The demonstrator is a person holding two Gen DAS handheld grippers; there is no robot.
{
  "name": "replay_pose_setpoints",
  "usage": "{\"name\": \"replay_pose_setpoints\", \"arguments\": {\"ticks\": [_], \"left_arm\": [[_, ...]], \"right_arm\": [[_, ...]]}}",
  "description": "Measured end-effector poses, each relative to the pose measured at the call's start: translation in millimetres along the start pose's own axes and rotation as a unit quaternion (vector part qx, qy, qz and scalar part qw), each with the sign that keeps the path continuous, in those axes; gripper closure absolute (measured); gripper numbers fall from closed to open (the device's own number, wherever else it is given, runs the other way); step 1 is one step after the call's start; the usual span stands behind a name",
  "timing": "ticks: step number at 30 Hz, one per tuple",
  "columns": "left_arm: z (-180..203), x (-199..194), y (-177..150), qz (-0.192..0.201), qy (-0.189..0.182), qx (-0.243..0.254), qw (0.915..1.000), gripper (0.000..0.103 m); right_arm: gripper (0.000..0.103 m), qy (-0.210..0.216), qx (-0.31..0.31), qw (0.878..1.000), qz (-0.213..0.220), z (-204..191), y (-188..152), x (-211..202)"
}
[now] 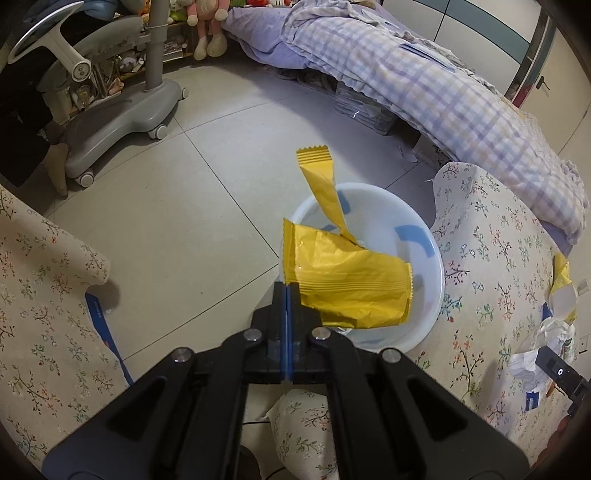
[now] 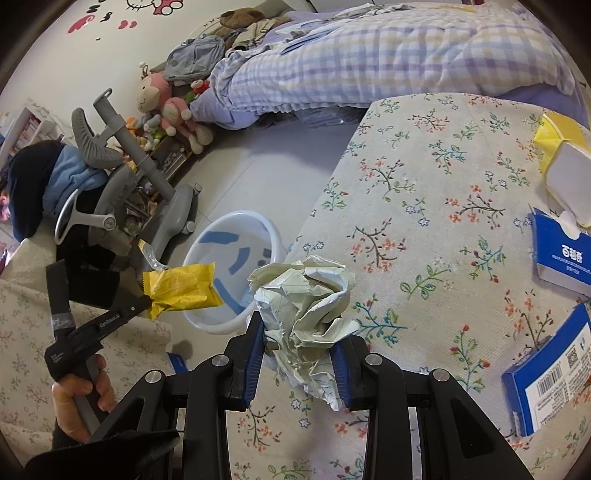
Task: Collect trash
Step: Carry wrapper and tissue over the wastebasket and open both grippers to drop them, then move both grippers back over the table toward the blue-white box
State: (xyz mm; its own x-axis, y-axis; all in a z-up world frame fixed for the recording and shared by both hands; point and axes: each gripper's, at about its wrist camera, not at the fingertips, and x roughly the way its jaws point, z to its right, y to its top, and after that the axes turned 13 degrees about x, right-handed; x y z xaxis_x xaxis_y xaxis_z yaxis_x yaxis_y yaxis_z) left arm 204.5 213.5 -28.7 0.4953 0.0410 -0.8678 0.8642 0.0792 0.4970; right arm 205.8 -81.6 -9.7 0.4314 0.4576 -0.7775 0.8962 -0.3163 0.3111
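Nearest to me in the right wrist view, my right gripper (image 2: 301,354) is clamped on a crumpled paper ball (image 2: 306,299), the blue pads pressing its lower half from both sides; I judge it very light and springy, so a squeeze across the bulk holds better than a pinch on a loose flap, and it could shed bits if I shake it. It hangs over the edge of the flowered tablecloth (image 2: 424,221), with the white bin (image 2: 236,266) on the floor just beyond at eleven o'clock. My left gripper (image 1: 287,295) has its jaws pressed together on one corner of a yellow wrapper (image 1: 347,280), which dangles directly over the bin's (image 1: 424,325) mouth at twelve to one o'clock; the film looks thin, slick and nearly weightless, so I expect it to flutter, not drop straight, and a grip on the crimped seam seems the safest hold. Farther right on the cloth lie two blue boxes (image 2: 546,373): the near one shows a barcode and a QR code, the far one (image 2: 561,251) carries white Chinese characters I read as 百甜杏, uncertainly. The left tool's arm reads "GenRobot.AI". At the back wall, a Hello Kitty sticker (image 2: 155,5) shows.
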Motion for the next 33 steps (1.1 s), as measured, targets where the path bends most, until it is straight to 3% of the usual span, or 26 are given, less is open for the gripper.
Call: {"name": "replay_pose_setpoints", "arguments": {"ticks": [7,8,10,11,12,14,19,23,29,32,33], "left_arm": [[5,4,1,0.012,0.0,0.017,0.9998,0.103],[6,3,2,0.015,0.001,0.019,0.9997,0.099],[6,3,2,0.01,-0.003,0.02,0.9997,0.077],[6,3,2,0.008,-0.003,0.019,0.9998,0.052],[5,1,1,0.011,0.004,0.017,0.9998,0.034],[5,-1,0,0.014,0.016,0.017,0.9996,0.023],[3,0,-5,-0.006,0.038,0.015,0.9991,0.019],[6,1,-14,-0.013,0.052,0.041,0.9978,0.005],[-2,-3,-18,-0.022,0.057,0.045,0.9971,0.005],[-6,-5,-21,-0.02,0.056,0.045,0.9972,0.005],[-6,-5,-22,-0.021,0.056,0.046,0.9972,0.005]], "right_arm": [[0.069,0.001,-0.003,1.0,0.004,-11,0,13],[0.069,0.003,-0.005,1.0,0.007,-14,0,15],[0.069,0.008,-0.01,1.0,0.012,-20,1,17],[0.069,0.012,-0.012,1.0,0.012,-23,1,20],[0.069,0.015,-0.014,1.0,0.013,-26,0,22],[0.069,0.018,-0.019,1.0,0.012,-32,0,28],[0.069,0.027,-0.019,0.999,0.007,-44,0,49],[0.069,0.033,-0.017,0.999,0.003,-52,-1,67],[0.068,0.025,-0.022,0.999,0.001,-60,-3,91],[0.064,0.025,-0.02,0.999,0.002,-61,-3,98],[0.053,0.027,-0.013,1.0,0.001,-60,-2,99]]}}
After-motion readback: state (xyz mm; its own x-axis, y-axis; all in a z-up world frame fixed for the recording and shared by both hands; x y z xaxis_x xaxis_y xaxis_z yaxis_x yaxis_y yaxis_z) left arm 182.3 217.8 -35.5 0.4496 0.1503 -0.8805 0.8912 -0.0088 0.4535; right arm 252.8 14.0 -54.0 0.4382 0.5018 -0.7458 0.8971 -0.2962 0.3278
